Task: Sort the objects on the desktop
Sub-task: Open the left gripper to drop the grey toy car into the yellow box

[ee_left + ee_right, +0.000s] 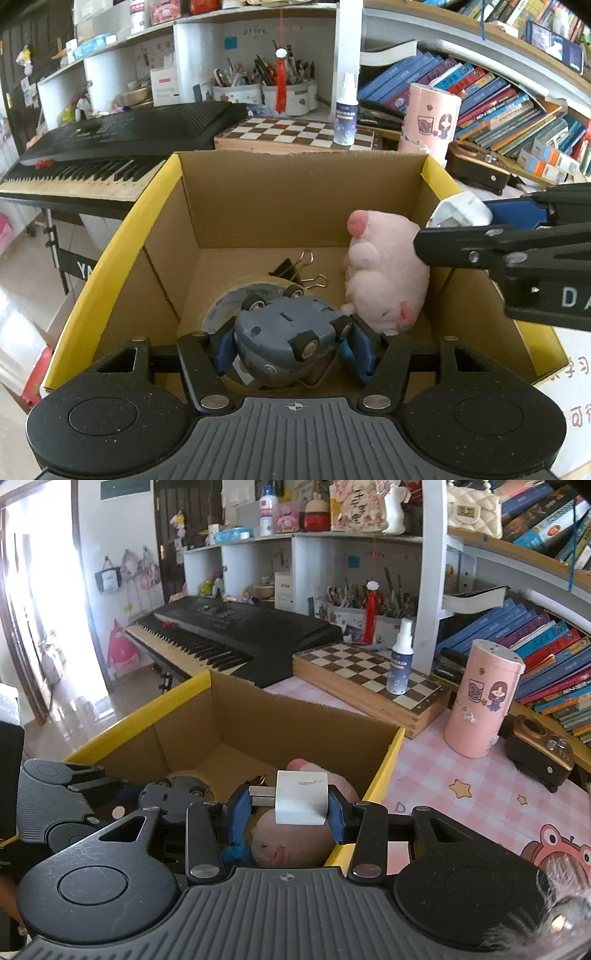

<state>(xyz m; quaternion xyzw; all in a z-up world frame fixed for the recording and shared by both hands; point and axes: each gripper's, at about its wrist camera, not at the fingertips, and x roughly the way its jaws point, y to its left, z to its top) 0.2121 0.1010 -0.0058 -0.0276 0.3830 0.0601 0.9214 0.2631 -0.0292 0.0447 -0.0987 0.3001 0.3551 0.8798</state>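
A yellow-edged cardboard box [122, 236] holds a pink plush pig [384, 273], a tape roll [229, 299] and a black binder clip [291, 267]. My left gripper [291, 343] is shut on a grey toy car [291, 332], held upside down, wheels up, inside the box above the tape roll. My right gripper [288, 808] is shut on a white plug adapter [301, 797] over the box's right side, above the pig [295, 838]. The right gripper and the adapter [461, 212] reach in from the right in the left wrist view. The box [388, 764] also shows in the right wrist view.
Behind the box stand a chessboard [369, 679] with a spray bottle [400, 661], a pink cylinder [484, 709], a black keyboard [236, 627] and shelves of books [546, 657]. A small dark music box [539, 749] sits on the pink checked desk mat [461, 786] to the right.
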